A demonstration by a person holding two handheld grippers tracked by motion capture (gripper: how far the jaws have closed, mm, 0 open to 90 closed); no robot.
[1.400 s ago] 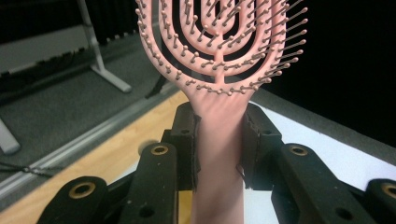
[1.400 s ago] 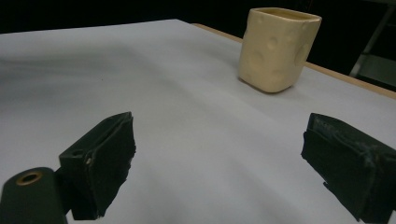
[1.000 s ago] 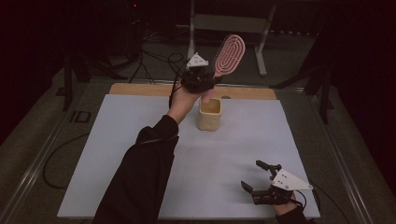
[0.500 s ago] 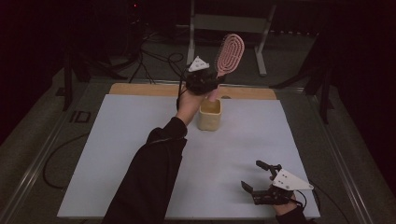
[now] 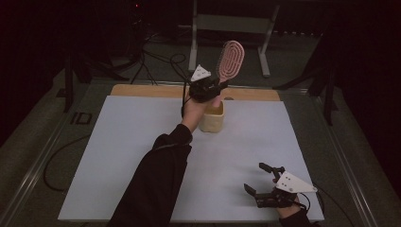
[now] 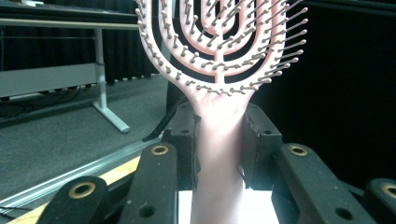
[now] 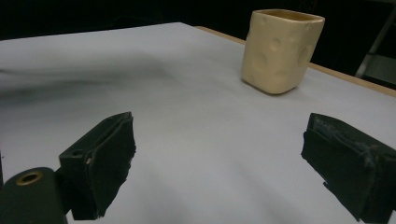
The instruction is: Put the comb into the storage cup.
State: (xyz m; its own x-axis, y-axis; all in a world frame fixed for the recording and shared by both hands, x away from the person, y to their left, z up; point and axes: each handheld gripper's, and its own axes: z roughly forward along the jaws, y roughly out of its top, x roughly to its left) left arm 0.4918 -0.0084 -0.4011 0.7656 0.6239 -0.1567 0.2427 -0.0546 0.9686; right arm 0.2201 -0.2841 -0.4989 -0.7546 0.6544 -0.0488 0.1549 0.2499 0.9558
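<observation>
Above the dimpled cup (image 5: 212, 119), a looped, bristled brush (image 5: 230, 60)

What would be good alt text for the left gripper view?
The left gripper clamps the handle of a pink hairbrush between its black jaws, the bristled head rising upright above them. Behind are a dark room, a grey floor and a metal table leg.
</observation>
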